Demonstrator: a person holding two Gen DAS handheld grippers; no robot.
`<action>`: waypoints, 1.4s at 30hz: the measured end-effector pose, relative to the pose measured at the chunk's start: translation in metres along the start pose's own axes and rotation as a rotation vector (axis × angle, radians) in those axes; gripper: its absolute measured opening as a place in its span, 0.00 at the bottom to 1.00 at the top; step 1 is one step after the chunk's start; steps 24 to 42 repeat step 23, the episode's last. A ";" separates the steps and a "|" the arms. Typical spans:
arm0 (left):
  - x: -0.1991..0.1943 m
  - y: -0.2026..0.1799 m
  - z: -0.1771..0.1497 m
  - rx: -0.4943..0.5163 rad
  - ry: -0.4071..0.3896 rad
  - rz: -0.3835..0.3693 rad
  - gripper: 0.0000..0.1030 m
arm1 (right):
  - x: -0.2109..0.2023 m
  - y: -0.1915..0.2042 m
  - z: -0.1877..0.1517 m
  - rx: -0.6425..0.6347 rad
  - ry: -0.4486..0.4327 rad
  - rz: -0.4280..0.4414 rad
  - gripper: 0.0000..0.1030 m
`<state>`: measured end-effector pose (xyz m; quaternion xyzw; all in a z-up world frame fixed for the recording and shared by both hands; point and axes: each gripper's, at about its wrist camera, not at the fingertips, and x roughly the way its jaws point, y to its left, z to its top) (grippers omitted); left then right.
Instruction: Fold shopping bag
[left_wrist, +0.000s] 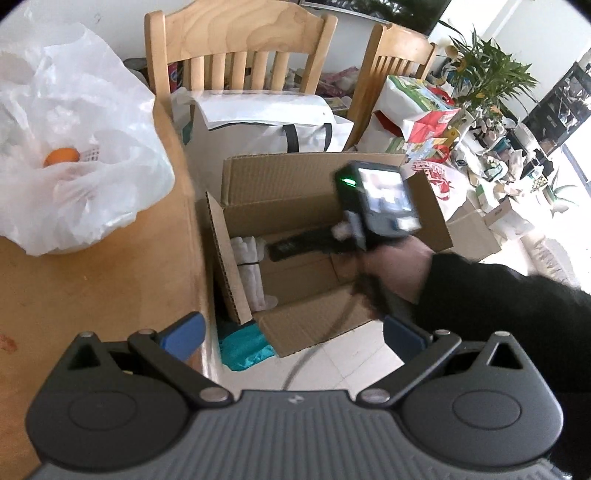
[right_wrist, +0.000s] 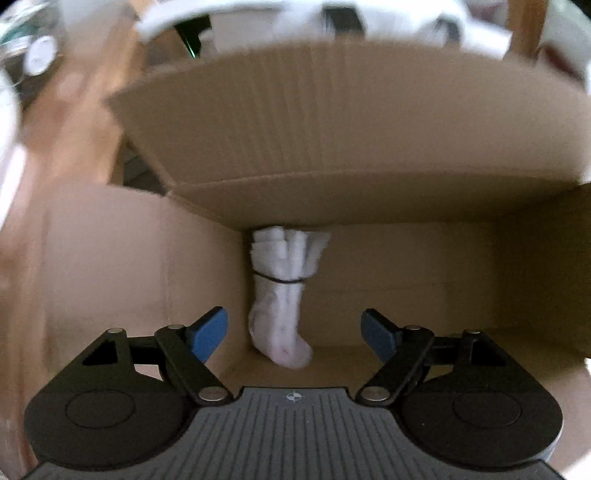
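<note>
There's the shopping bag (right_wrist: 282, 295), already rolled into a tight white bundle with a thin black band (right_wrist: 280, 281) cinched around its upper part. It stands against the left inner wall of the open cardboard box (right_wrist: 369, 147), lower end on the box floor, top tucked under the edge of the far flap.

The right gripper (right_wrist: 294, 334) is down inside the box mouth, pointed straight at the bundle. Its 2 blue pads (right_wrist: 208, 332) are spread wide, 1 on either side of the bag's lower end, touching nothing. The picture is smeared, so this gripper looks to be on the move.

From the left wrist view the bundle (left_wrist: 251, 269) shows white in the box's left corner, beside the wooden table (left_wrist: 92, 288). The left gripper (left_wrist: 293, 332) hovers above the table edge, fingers wide apart, empty. A loose white plastic bag (left_wrist: 74, 147) with something orange inside sits on the tabletop, well apart from the box.

My read: either the rolled bag is being placed or it's about to be picked up; I can't tell which. If it's a pick, close on the firm banded middle rather than the soft tip, and lift straight up so the bundle clears that overhanging flap without snagging or unrolling.
</note>
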<state>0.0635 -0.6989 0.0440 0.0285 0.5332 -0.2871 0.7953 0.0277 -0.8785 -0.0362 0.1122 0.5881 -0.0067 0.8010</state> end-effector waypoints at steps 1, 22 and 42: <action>-0.001 -0.001 0.001 0.008 0.000 0.008 1.00 | -0.018 -0.001 -0.004 -0.014 -0.018 -0.021 0.77; 0.007 -0.018 -0.010 0.101 0.042 0.074 1.00 | -0.057 -0.021 -0.045 -0.034 -0.192 -0.125 0.77; 0.010 -0.021 -0.011 0.115 0.056 0.091 1.00 | -0.062 -0.018 -0.047 -0.036 -0.203 -0.123 0.77</action>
